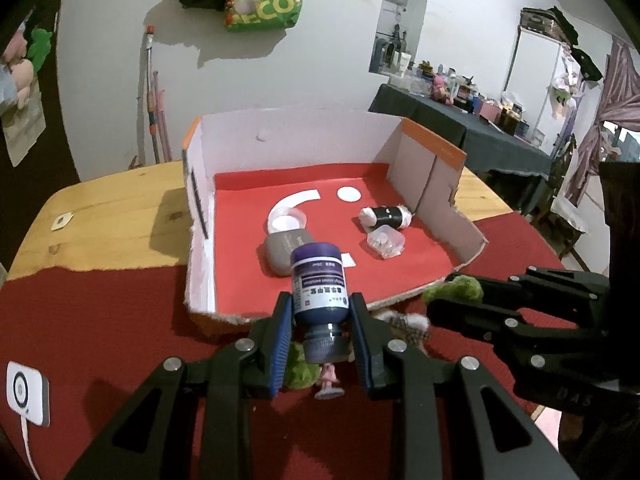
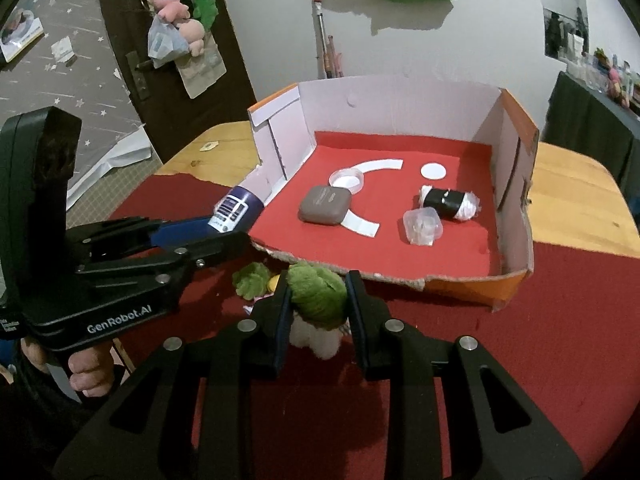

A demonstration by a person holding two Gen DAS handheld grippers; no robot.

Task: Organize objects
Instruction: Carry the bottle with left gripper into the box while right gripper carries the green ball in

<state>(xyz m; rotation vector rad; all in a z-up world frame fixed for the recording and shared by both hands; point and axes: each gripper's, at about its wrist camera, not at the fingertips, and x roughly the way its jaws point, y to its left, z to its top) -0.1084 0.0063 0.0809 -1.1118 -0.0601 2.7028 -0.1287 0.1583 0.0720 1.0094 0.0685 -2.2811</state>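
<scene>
My left gripper (image 1: 320, 312) is shut on a dark blue ink bottle (image 1: 318, 292) with a purple label, held above the near edge of the open cardboard box (image 1: 288, 128). In the right wrist view the bottle (image 2: 236, 210) and left gripper (image 2: 224, 232) show at the box's left corner. My right gripper (image 2: 318, 300) is shut on a green and white plush toy (image 2: 318, 292) just in front of the box (image 2: 516, 276); the toy also shows in the left wrist view (image 1: 460, 288). Inside the box lie a grey case (image 2: 325, 205), a black and white roll (image 2: 450, 200) and a clear plastic container (image 2: 422, 226).
A red cloth (image 2: 560, 340) covers the near part of the wooden table (image 2: 580, 200). A green plush piece (image 2: 252, 280), a small pink figurine (image 1: 329, 382) and a checked plush (image 1: 408, 326) lie on the cloth by the box. A white device (image 1: 26, 394) sits at far left.
</scene>
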